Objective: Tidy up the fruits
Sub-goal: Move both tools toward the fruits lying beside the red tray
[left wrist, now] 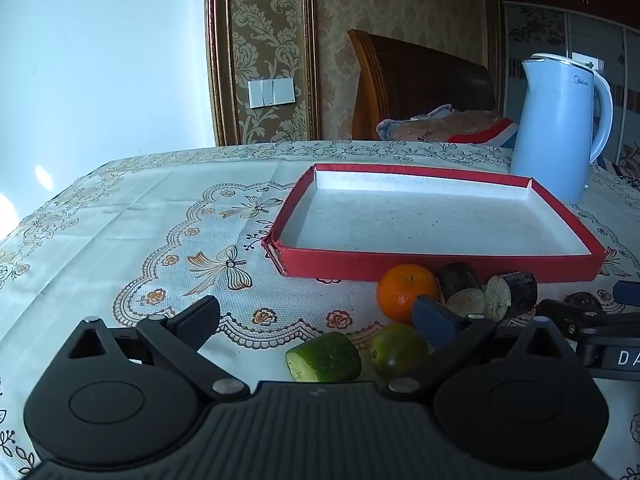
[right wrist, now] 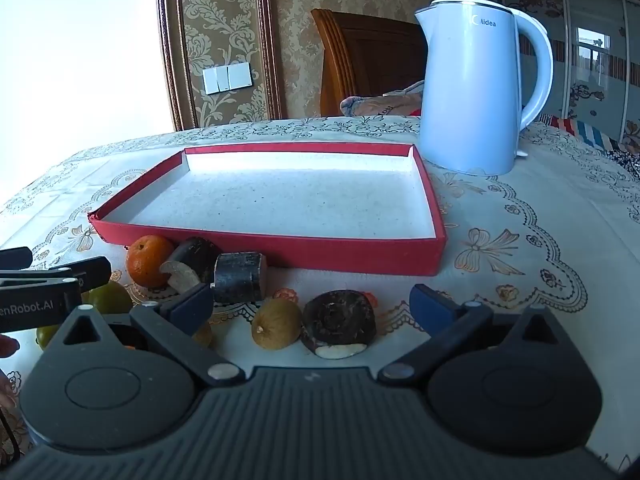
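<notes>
- Left tool (left wrist: 316, 320): jaws wide apart, nothing clamped; cucumber piece (left wrist: 324, 357) and green citrus (left wrist: 396, 350) between them.
- Right tool (right wrist: 312, 304): jaws apart, empty.
- Orange (left wrist: 406, 294), dark cane chunks (right wrist: 239, 278), brown fruit (right wrist: 276, 323): on desk just in front of red tray (right wrist: 280, 254).
- Kettle (right wrist: 476, 92): behind tray.

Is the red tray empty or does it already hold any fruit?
Empty. The red tray shows only its bare pale floor in both views; the orange and the other pieces lie on the tablecloth in front of it.

tray (right wrist: 280, 250): matt red card | kettle (right wrist: 468, 92): smooth plastic | tablecloth (left wrist: 140, 216): embossed
</notes>
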Demonstrator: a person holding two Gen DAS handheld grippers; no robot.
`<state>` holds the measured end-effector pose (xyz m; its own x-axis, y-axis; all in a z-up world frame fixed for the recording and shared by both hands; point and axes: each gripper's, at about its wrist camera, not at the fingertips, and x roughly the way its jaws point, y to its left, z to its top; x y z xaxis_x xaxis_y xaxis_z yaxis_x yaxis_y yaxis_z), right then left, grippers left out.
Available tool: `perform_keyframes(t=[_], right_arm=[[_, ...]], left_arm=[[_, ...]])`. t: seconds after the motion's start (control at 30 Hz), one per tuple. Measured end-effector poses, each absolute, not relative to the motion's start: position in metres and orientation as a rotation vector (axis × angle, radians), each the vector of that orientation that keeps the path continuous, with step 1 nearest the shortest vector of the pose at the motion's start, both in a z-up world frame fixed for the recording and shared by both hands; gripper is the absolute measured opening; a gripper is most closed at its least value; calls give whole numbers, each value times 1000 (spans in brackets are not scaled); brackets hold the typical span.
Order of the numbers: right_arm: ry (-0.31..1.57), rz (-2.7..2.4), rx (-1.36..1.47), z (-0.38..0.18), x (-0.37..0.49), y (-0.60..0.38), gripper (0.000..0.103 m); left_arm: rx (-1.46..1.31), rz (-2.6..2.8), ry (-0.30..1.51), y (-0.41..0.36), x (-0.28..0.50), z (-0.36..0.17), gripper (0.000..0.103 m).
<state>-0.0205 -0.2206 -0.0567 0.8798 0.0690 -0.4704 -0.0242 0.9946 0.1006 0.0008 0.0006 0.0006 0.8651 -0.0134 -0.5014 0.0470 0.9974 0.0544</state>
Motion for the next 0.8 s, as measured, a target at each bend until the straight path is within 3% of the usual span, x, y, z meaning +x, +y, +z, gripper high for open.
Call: perform_keyframes(t=[0.17,0.8], right_arm=[[486,46,98,-57,-21,-221,103],[509,58,89,-58,-18,-220,103]], left_arm=[[-26,-57,513,8,-6,9,103],[61,-80,489,-6,-8,4,103]])
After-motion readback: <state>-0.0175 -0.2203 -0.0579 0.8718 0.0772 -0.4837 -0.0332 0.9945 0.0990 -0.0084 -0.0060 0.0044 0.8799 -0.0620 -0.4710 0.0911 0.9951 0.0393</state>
